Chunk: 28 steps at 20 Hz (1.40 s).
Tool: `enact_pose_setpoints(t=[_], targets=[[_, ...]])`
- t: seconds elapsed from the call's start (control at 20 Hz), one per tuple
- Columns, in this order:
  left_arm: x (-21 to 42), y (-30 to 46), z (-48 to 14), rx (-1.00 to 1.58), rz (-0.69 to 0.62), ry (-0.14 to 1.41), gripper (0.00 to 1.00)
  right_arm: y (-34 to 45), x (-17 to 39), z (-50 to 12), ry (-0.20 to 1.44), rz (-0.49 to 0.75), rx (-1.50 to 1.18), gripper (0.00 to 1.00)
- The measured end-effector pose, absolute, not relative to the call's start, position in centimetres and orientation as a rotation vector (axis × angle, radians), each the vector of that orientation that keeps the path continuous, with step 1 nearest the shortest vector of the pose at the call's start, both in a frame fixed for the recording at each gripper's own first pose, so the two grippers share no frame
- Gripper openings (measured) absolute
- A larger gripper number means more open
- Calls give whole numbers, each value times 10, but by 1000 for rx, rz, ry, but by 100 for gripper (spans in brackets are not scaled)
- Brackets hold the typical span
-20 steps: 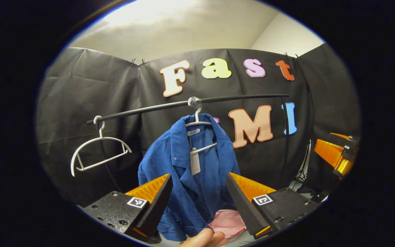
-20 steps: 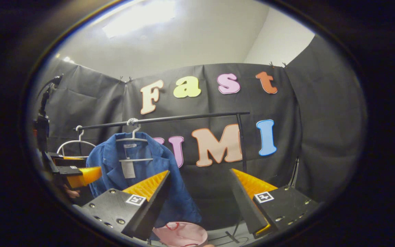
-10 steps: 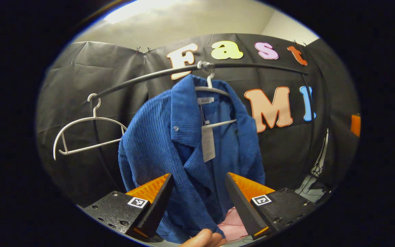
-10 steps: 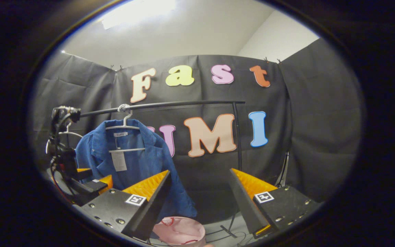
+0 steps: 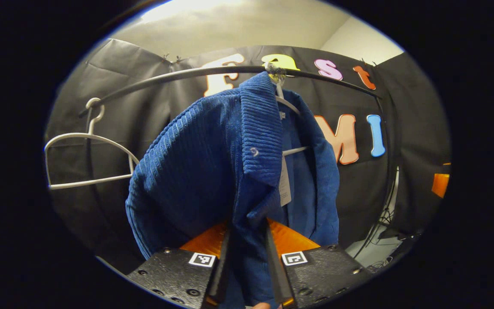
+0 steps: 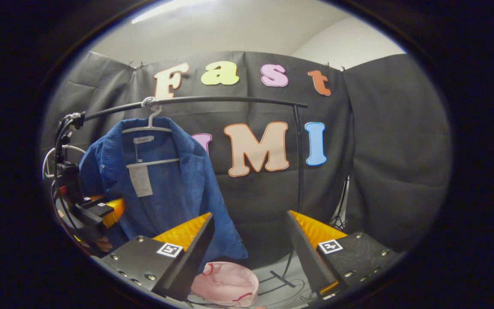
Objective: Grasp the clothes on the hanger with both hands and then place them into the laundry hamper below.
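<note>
A blue corduroy jacket [image 5: 204, 163] hangs on a white hanger [image 5: 292, 151] from a black rail [image 5: 174, 75]. My left gripper [image 5: 247, 268] is shut on the jacket's front edge below the collar, with fabric pinched between both fingers. In the right gripper view the jacket [image 6: 165, 189] hangs at the left, and the left gripper [image 6: 101, 210] touches its left side. My right gripper [image 6: 249, 251] stands open and apart from the jacket, to its right. A pink laundry hamper [image 6: 225, 285] sits on the floor below, between the right gripper's fingers.
An empty white hanger [image 5: 86, 146] hangs at the rail's left end. The rail's black upright post [image 6: 299, 163] stands to the right of the jacket. Cables [image 6: 285, 281] lie on the floor near the post's foot.
My left gripper moved in to the jacket and shut on its front edge. The right gripper drifted a little closer and stayed open.
</note>
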<state>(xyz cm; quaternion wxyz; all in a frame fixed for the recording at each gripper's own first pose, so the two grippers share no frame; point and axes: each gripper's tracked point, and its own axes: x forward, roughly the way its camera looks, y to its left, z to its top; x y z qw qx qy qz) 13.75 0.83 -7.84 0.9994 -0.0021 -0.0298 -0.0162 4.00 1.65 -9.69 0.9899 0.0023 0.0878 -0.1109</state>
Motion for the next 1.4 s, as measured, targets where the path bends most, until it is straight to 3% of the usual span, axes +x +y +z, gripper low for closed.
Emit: enact_pose_setpoints(t=[0.05,0.1,0.15,0.25,0.55,0.65,0.75,0.85,1.0,1.05,1.1,1.25,1.4], targets=[[142,8,-80,3,-60,-49,34,22,43,-96,183,-227,10,100],[143,10,-81,-1,-90,-37,26,28,42,-94,188,-232,10,94],[142,13,-82,-10,-110,-27,18,32,42,-93,191,-239,9,100],[141,24,-82,13,-119,-26,6,41,46,-95,198,-232,18,99],[103,39,-72,57,-166,8,5,57,72,-106,230,-91,36,99],[87,36,-66,61,-197,10,6,64,85,-112,232,-33,41,94],[68,32,-60,51,-225,10,5,71,101,-126,253,10,42,99],[57,27,-52,48,-252,9,5,81,115,-138,259,59,51,94],[44,23,-52,15,-271,64,2,94,144,-158,291,117,50,100],[41,24,-49,-5,-267,73,2,98,152,-159,291,135,49,94],[38,23,-45,-23,-265,78,2,101,162,-159,287,150,45,99],[38,26,-41,48,-226,48,1,107,190,-158,269,186,39,99],[27,16,-33,20,-278,51,2,118,218,-153,249,223,63,99]])
